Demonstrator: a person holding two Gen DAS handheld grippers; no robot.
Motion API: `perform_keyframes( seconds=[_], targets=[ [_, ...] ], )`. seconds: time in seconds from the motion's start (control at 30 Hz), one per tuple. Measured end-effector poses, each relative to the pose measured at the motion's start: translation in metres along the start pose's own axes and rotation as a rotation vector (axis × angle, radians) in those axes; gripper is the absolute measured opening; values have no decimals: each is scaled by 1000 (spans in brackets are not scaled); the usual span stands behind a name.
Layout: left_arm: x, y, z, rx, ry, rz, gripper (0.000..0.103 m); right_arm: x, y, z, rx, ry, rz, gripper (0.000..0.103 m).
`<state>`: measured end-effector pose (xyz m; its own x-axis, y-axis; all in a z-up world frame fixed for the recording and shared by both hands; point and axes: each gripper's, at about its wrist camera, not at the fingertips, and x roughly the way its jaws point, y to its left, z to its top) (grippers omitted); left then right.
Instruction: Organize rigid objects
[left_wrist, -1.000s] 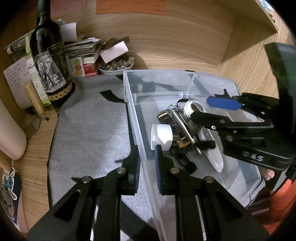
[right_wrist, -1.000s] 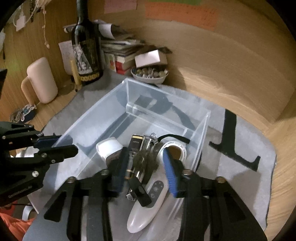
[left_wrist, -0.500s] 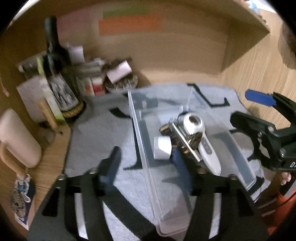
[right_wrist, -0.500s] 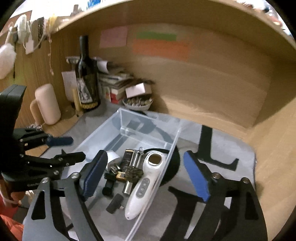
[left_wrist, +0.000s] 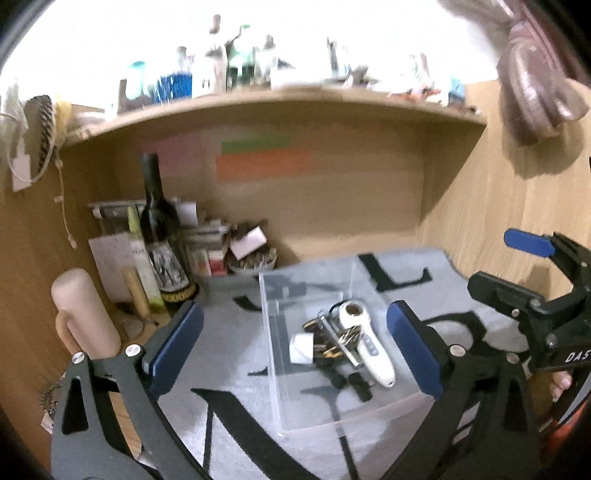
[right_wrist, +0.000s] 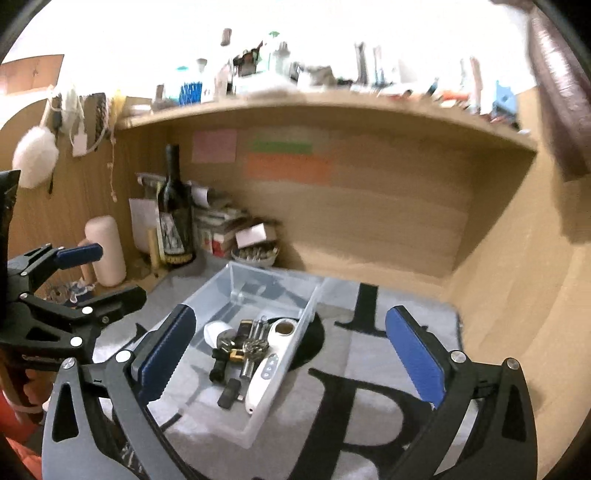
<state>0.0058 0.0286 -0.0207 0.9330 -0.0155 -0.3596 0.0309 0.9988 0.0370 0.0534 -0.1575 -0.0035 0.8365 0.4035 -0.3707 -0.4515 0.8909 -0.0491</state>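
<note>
Both grippers have pulled up and back from the clear bin (right_wrist: 273, 295) since a second ago, and their jaws have gone from nearly closed to wide apart. The left gripper (left_wrist: 291, 343) and the right gripper (right_wrist: 291, 354) each hang above the gray mat (right_wrist: 388, 354), spread wide and holding nothing. The task's things lie heaped in the near half of the bin: a white handheld device (right_wrist: 267, 363), a white cap (left_wrist: 301, 347), a bunch of keys (right_wrist: 251, 347) and some small black pieces (right_wrist: 229, 393).

If anything is left to tidy, a good approach would be to come straight down over one item at the edge of the heap, such as the white cap, and close only once the pads bracket it, so neighbours are not dragged along.

Motion blur smears both views. The small metal items overlap, so their number and kind are unclear. The bin's transparent walls are hard to trace, and the shelf above is blown out by glare.
</note>
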Motion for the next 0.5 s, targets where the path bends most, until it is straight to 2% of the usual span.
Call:
perform_keyframes(
  seconds=[0.2,0.5],
  targets=[
    [-23,-10,-3,-28,-69,-17,103,-30,1,-8,28,-89,-23,103],
    [-34,-16,-4,-25,-104,-22,103,-39,5,-13,46,-112,-18,103]
  ],
)
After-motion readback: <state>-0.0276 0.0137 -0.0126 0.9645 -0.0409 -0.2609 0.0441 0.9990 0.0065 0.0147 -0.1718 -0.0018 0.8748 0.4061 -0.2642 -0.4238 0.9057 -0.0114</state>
